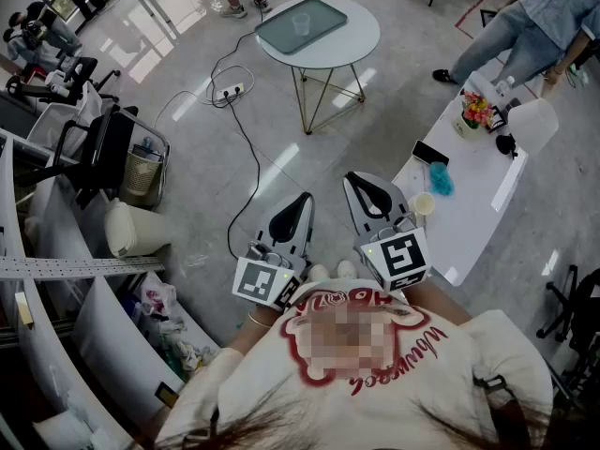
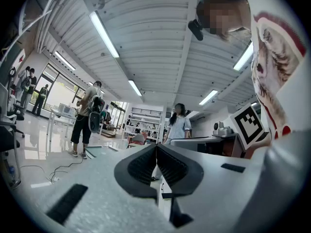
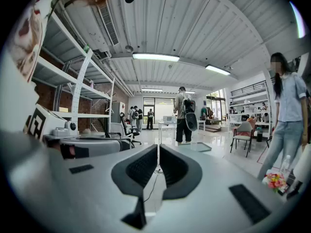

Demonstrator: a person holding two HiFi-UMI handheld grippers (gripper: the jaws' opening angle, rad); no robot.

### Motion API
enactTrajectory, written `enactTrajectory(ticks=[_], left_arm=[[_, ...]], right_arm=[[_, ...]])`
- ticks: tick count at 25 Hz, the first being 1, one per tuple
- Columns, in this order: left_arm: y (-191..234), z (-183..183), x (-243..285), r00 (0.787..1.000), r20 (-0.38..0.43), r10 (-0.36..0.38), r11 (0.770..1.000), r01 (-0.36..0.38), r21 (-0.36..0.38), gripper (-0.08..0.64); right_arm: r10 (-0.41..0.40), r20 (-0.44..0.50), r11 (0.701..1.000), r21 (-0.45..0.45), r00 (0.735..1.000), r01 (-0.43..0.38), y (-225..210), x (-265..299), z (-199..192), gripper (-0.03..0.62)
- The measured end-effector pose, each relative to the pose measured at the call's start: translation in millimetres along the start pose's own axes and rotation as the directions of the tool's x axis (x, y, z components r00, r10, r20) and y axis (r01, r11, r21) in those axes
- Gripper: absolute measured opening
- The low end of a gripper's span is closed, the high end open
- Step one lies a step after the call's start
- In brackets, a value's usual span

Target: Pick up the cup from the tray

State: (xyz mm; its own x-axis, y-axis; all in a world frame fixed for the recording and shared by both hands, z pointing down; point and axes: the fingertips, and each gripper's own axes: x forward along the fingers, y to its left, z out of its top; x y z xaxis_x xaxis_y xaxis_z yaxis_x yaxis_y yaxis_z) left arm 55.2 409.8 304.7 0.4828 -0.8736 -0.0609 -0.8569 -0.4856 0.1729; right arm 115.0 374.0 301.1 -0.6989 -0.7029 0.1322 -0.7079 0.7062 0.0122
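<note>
Grippers idle before the reach: a person holds the left gripper [image 1: 298,206] and the right gripper [image 1: 362,186] close to the chest. Both have their jaws pressed together with nothing between them, as each gripper view shows.

The cup [image 1: 301,22], clear and upright, stands near the middle of the tray [image 1: 323,15] on the round bench [image 1: 364,43], well apart from both grippers across a stretch of floor [image 1: 187,167]. The pick has not begun, and the step in hand looks to be the approach.

Doing it well likely starts with the walk. A cable [image 1: 246,139] and a power strip [image 1: 230,91] lie on the floor just left of the bench, so a path to the right of them seems safer.

One gripper should have its jaws spread before it nears the cup, not at the cup. It should then come in level from the side, above the tray's rim, so the jaws stand either side of the cup wall at about mid-height.

The cup looks like thin plastic, so a gentle close is advisable, enough to hold it without crushing. The bench stands on slim wire legs, so a straight upward lift should keep both tray and bench from being nudged.
</note>
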Motion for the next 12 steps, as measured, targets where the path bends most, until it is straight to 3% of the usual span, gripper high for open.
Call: enactTrajectory(ticks=[12], left_arm=[[1.9,-7.2,-7.3,1.0,0.004,0.008,1.0,-0.008,0.022,0.014]], right_arm=[[0.013,-0.008,1.0,0.004,1.0,-0.013,6.7,-4.1,-3.4,0.037]])
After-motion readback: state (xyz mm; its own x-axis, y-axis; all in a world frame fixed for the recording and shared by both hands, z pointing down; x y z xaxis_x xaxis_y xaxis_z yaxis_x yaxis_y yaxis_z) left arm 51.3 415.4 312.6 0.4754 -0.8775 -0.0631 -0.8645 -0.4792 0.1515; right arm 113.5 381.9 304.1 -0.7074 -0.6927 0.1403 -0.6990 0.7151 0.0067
